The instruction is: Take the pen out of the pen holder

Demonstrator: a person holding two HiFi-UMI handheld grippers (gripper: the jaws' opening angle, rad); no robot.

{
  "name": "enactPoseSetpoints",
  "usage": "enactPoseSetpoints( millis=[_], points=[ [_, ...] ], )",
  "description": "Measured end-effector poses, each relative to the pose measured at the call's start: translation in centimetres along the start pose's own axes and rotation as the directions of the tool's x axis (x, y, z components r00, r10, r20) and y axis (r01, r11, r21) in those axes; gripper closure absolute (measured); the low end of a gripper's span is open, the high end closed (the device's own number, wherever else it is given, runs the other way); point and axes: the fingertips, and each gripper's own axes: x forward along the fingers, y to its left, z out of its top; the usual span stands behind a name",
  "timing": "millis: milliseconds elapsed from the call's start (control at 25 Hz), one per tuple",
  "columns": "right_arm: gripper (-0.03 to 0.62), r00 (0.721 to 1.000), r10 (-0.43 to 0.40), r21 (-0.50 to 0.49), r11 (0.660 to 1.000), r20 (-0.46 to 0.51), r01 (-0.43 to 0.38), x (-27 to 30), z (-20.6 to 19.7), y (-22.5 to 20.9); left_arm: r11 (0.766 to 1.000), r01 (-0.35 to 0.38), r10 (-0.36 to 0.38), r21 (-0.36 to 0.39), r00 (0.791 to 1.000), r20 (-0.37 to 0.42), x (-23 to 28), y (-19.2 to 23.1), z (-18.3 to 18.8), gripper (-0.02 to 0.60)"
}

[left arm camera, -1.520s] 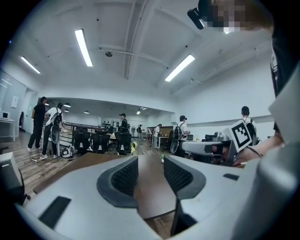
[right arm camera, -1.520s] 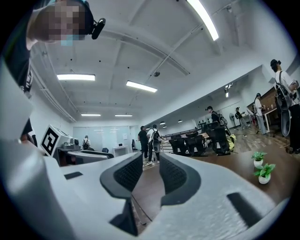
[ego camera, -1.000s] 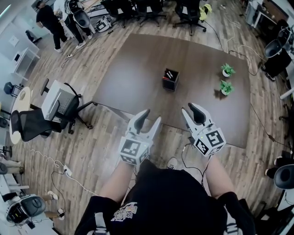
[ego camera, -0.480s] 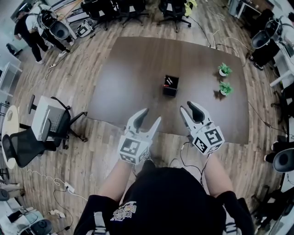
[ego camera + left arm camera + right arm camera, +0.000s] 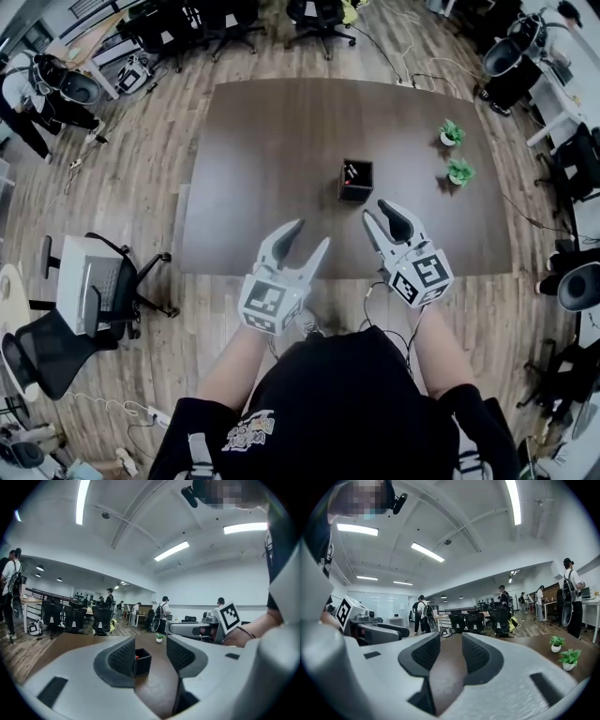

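Approach step. Holder (image 5: 355,181) sits mid-table (image 5: 253,122), well ahead of both grippers, pen (image 5: 351,172) inside. L gripper (image 5: 311,234) & R gripper (image 5: 380,211) hover by the near edge. Both sets of jaws are opening wide, nothing btwn them. Best approach imo: L steadies the holder wall, R drops from above, pinches the pen near its top, lifts straight up.

Brown table (image 5: 262,159), black pen holder (image 5: 355,182) near centre — potted plant (image 5: 451,134), second plant (image 5: 459,172) just beside it

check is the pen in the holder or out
In. The pen shows inside the open top of the upright pen holder.
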Motion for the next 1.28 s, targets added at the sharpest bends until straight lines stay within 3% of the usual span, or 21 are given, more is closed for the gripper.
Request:
enactPoseSetpoints(
  millis=[400, 800, 1280],
  points=[
    [0.441, 0.998, -0.039, -0.04, 0.999, -0.058, 0.036, 2.9, -1.0, 0.1, 0.997, 0.07, -0.07, -0.021, 0.998, 0.008, 0.1, 1.4, -0.1, 0.395],
    [0.444, 0.994, -0.01, -0.032, 0.999, -0.108, 0.007, 6.3, -3.0, -1.7, 0.999, 0.022, -0.022, -0.034, 1.0, -0.002, 0.4, 3.4, -0.5, 0.396],
    [0.445, 0.975, 0.08, -0.085, 0.991, -0.206, -0.099, 10.5, -5.8, -6.4, 0.998, -0.049, 0.047, -0.044, 0.998, -0.036, 4.7, 4.0, -0.7, 0.396]
  ],
)
